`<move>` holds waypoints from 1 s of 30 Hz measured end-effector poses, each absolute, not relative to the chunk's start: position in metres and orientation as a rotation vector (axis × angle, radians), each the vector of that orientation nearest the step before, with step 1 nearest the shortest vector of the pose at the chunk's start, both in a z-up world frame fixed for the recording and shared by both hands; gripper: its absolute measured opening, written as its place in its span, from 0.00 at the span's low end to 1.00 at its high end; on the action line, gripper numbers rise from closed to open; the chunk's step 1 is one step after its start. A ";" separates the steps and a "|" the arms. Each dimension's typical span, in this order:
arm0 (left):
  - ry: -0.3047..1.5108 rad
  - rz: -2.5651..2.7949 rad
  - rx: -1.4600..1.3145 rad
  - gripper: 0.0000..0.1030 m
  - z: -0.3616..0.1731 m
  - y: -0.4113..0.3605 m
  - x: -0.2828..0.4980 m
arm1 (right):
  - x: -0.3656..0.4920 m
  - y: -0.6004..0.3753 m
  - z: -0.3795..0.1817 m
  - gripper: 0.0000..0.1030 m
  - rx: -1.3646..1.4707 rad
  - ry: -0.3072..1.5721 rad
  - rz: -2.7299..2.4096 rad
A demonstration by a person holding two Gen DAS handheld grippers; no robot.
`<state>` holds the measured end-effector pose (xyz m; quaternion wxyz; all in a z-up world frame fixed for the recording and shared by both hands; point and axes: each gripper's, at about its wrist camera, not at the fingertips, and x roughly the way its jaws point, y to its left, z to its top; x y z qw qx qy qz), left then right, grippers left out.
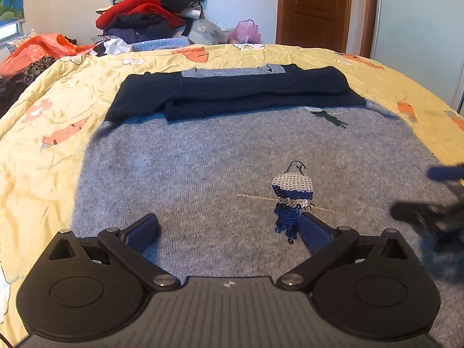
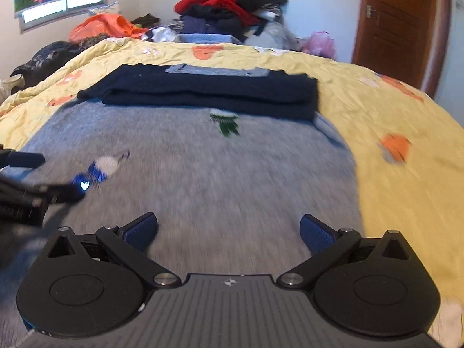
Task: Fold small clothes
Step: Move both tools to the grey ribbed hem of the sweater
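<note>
A grey knit sweater [image 1: 203,162] lies flat on the bed, with its navy sleeves [image 1: 232,92] folded across its far part. A sequin figure [image 1: 291,194] and a small green motif [image 1: 330,117] decorate it. My left gripper [image 1: 229,229] is open and empty just above the sweater's near part. My right gripper [image 2: 229,230] is open and empty above the sweater [image 2: 203,168], near its right edge; this view is motion-blurred. Each gripper shows at the side of the other's view: the right one [image 1: 429,203], the left one [image 2: 34,179].
The yellow flowered quilt [image 1: 43,116] covers the bed. A pile of clothes [image 1: 150,14] and plastic bags [image 1: 246,32] sit beyond the far edge. A brown door [image 1: 313,5] stands at the back right.
</note>
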<state>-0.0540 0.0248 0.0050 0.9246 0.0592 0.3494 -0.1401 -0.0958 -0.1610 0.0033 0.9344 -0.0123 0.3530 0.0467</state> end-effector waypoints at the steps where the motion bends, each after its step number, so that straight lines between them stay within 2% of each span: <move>1: 0.715 -0.286 0.121 1.00 0.005 0.024 -0.054 | -0.104 -0.162 0.002 1.00 -0.027 0.715 0.091; 6: 0.739 -0.255 0.120 1.00 0.010 0.022 -0.056 | -0.107 -0.164 0.002 1.00 -0.027 0.703 0.096; 11: 0.798 -0.292 0.086 1.00 0.016 0.021 -0.094 | -0.107 -0.165 0.002 1.00 -0.024 0.701 0.101; 15: 0.714 -0.282 0.138 1.00 0.006 0.020 -0.128 | -0.108 -0.164 0.001 1.00 -0.027 0.701 0.099; 18: 0.717 -0.277 0.122 1.00 0.006 0.023 -0.129 | -0.111 -0.163 0.002 1.00 -0.034 0.706 0.089; 30: 0.708 -0.276 0.119 1.00 0.006 0.022 -0.129 | -0.193 -0.171 0.003 1.00 -0.038 0.702 0.082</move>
